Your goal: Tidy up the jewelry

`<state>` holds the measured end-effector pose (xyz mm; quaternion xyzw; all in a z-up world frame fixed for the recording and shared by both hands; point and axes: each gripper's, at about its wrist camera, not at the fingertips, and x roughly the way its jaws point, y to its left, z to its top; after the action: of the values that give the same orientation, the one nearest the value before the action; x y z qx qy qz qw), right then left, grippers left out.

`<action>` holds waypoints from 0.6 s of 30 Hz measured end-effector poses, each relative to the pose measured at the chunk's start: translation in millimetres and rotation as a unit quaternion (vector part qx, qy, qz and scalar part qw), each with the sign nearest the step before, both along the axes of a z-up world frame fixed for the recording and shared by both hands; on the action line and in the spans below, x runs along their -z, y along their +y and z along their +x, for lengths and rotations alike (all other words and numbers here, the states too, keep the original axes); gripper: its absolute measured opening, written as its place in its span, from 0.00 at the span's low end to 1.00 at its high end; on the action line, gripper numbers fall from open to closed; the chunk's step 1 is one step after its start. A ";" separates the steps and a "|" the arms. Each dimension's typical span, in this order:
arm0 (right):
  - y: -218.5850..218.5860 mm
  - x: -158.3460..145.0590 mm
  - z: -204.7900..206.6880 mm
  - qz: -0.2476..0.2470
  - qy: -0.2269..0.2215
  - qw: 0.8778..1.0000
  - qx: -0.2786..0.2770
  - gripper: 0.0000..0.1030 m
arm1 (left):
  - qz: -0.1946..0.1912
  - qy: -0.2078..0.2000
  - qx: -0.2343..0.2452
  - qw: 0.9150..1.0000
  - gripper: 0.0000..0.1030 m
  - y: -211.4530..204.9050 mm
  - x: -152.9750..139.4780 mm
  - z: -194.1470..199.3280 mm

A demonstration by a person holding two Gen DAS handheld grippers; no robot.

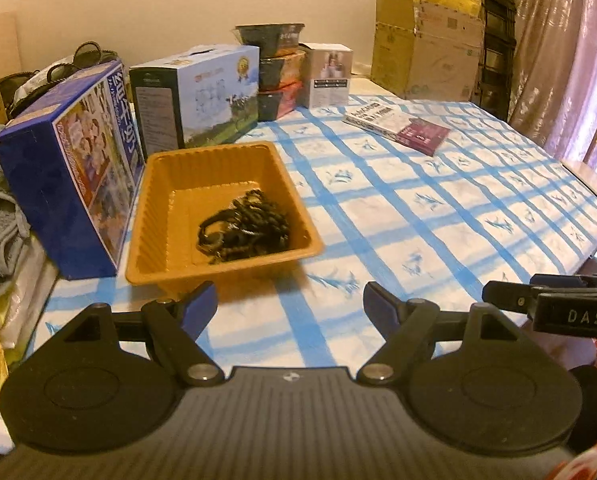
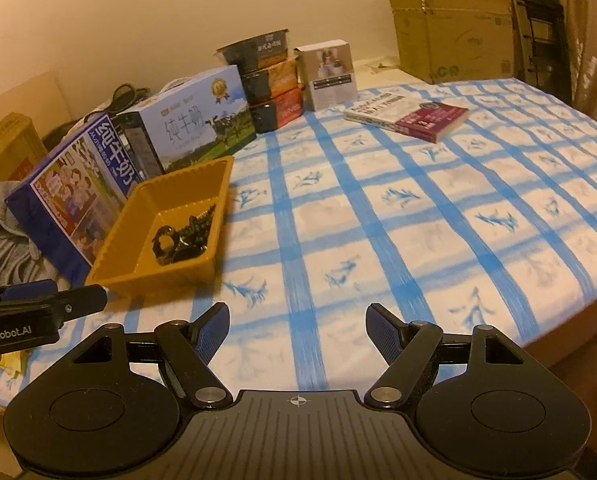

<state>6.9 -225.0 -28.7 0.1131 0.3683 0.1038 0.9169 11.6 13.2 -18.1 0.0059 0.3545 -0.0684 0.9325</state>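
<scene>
An orange plastic tray stands on the blue-checked tablecloth at the left, and it also shows in the right wrist view. A tangle of dark bead jewelry lies inside it, seen too in the right wrist view. My left gripper is open and empty, just in front of the tray. My right gripper is open and empty over bare cloth, right of the tray. The right gripper's side shows at the right edge of the left wrist view. The left gripper's side shows in the right wrist view.
Two milk cartons stand behind and left of the tray. Stacked food bowls and a small white box stand at the back. A book lies at the back right. Cardboard boxes stand beyond. The table edge runs at the right.
</scene>
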 end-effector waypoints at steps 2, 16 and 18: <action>-5.7 0.6 -6.3 0.002 0.005 1.000 0.001 0.73 | 0.002 0.001 0.000 1.000 0.76 -7.2 0.5 -4.3; -17.1 5.8 -21.4 0.014 0.016 1.000 -0.010 0.73 | 0.011 0.025 0.016 0.999 0.76 -32.5 5.1 -22.7; -13.8 6.1 -21.0 0.006 0.016 1.000 -0.017 0.73 | 0.010 0.027 0.014 0.999 0.76 -31.8 5.5 -22.4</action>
<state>-14.1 -238.8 -34.8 0.1142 0.3842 0.1194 0.9083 -10.8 -18.5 -23.6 0.0186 0.3802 -0.0774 0.9215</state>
